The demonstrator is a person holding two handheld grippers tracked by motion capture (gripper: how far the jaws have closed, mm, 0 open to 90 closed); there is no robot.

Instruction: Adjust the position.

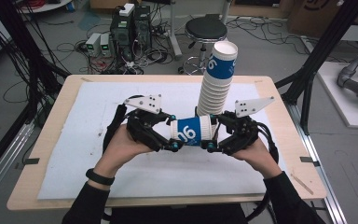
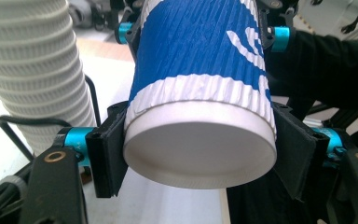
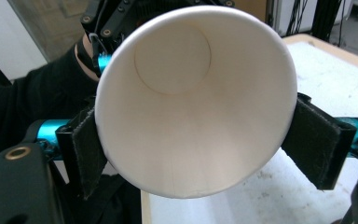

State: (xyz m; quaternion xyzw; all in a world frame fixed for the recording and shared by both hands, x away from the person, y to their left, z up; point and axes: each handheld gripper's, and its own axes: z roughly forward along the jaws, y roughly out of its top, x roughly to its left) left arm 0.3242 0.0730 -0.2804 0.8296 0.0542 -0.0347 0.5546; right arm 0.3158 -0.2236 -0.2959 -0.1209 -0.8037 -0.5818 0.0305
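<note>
A blue-and-white ribbed paper cup [image 1: 192, 132] is held level above the white-covered counter [image 1: 98, 116], just in front of a tall stack of like cups [image 1: 216, 84]. Its base is clamped by the left gripper [image 1: 173, 135] fingers [image 2: 105, 156]; its rim is pinched by the right gripper [image 1: 213, 136] fingers [image 3: 319, 142], probably so nested cups can be pulled apart.

A cup [image 1: 192, 131] lies sideways between 2 grippers (stack of cups [image 1: 216, 84] just behind).
</note>
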